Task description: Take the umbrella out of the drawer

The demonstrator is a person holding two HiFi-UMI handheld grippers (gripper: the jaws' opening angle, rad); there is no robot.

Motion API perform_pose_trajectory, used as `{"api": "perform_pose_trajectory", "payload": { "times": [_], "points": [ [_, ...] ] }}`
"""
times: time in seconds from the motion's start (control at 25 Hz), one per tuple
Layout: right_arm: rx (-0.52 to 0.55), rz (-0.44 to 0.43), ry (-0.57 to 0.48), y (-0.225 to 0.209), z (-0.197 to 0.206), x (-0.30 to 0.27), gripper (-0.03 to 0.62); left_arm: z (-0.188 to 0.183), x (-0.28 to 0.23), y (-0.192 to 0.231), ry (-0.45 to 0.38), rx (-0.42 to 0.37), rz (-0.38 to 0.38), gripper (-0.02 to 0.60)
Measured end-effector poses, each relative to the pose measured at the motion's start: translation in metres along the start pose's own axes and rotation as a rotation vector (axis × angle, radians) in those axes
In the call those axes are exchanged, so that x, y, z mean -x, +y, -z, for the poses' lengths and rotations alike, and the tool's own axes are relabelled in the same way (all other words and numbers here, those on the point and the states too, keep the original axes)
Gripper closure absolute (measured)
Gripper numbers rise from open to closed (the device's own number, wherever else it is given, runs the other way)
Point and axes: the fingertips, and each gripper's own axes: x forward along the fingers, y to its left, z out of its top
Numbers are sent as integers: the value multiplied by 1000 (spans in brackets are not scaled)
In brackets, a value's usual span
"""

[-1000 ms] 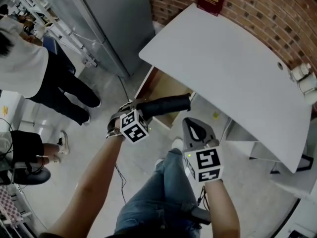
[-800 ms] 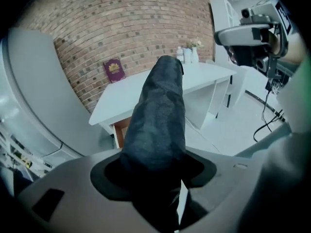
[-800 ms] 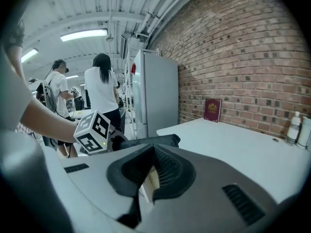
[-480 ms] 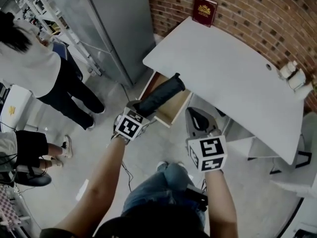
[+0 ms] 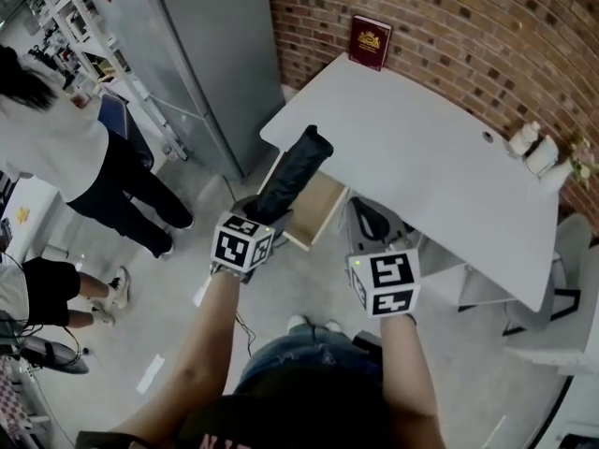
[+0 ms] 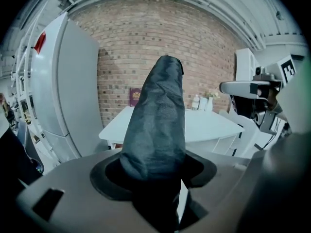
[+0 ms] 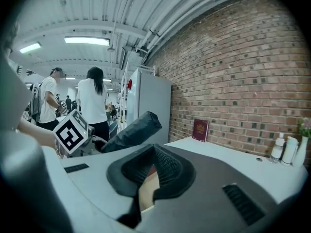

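A black folded umbrella [image 5: 292, 176] sticks out of my left gripper [image 5: 267, 215], which is shut on its lower end. It hangs in the air above the open wooden drawer [image 5: 318, 215], its far end over the edge of the white table [image 5: 421, 148]. In the left gripper view the umbrella [image 6: 158, 120] rises straight out between the jaws of the left gripper [image 6: 155, 174]. My right gripper [image 5: 372, 227] is to the right of it, over the drawer's right side, shut with nothing in it. The right gripper view shows the umbrella [image 7: 131, 130] to the left of the right gripper [image 7: 150, 171].
A red book [image 5: 370, 42] leans on the brick wall at the table's back. Small white bottles [image 5: 529, 148] stand at its right end. A tall grey cabinet [image 5: 215, 45] is left of the table. People [image 5: 56, 148] stand on the floor at far left.
Both grippers have risen. The umbrella has swung from lying across the drawer to pointing up and away toward the table, still in the left gripper.
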Motion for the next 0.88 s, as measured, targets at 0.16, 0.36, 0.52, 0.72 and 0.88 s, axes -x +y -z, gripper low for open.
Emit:
{"api": "perform_pose_trajectory", "payload": {
  "times": [0.16, 0.36, 0.52, 0.72, 0.88],
  "points": [
    [29, 6, -33, 0, -18, 5, 603, -23, 18, -8, -78, 51, 10, 328],
    [35, 11, -76, 1, -32, 10, 603, -51, 43, -20, -207, 186, 98, 327],
    [31, 24, -90, -1, -37, 16, 602, -70, 58, -22, -272, 238, 138, 327],
    [35, 39, -106, -4, -43, 25, 603, -94, 80, -31, -397, 306, 239, 326],
    [30, 51, -129, -7, -50, 31, 603, -117, 98, -29, -503, 318, 260, 327]
  ]
}}
